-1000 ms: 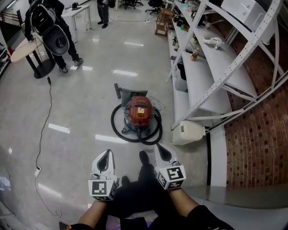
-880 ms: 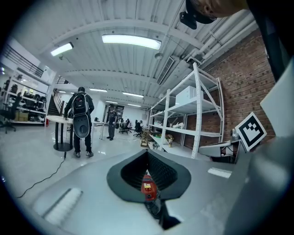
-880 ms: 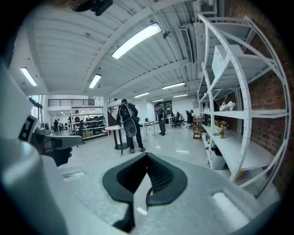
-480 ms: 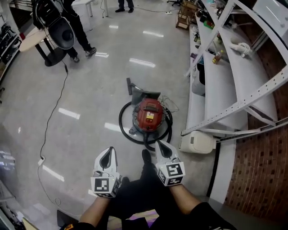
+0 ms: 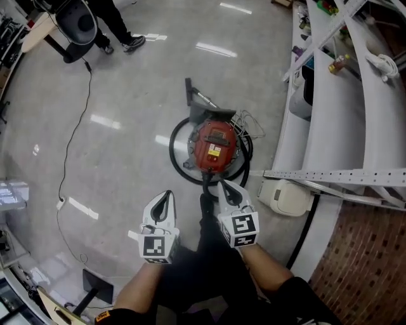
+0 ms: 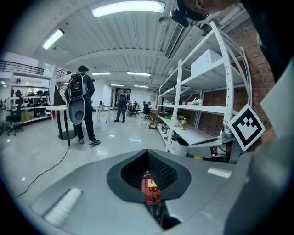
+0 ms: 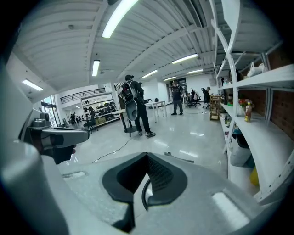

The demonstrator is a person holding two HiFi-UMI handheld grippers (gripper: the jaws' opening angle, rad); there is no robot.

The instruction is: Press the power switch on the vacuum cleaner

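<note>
The red vacuum cleaner (image 5: pixel 216 147) stands on the grey floor, ringed by its black hose (image 5: pixel 181 168), with a floor nozzle (image 5: pixel 198 101) behind it. My left gripper (image 5: pixel 167 195) is shut and empty, left of the vacuum and short of it. Also shut and empty, my right gripper (image 5: pixel 226 188) has its tips just at the vacuum's near edge, over the hose. In the left gripper view the vacuum (image 6: pixel 150 190) shows through the jaw recess of that gripper (image 6: pixel 147 152). The right gripper (image 7: pixel 147 156) view shows only a piece of hose (image 7: pixel 143 193). No switch is discernible.
White shelving (image 5: pixel 330 82) runs along the right, with a white box-like unit (image 5: pixel 287 197) on the floor beside the vacuum. A thin black cable (image 5: pixel 73 139) trails over the floor at left. A person with a backpack (image 5: pixel 95 16) stands far off. My dark legs (image 5: pixel 209 254) are below.
I have come closer to the vacuum: it now lies just beyond the gripper tips instead of well ahead. Both grippers stay shut and side by side.
</note>
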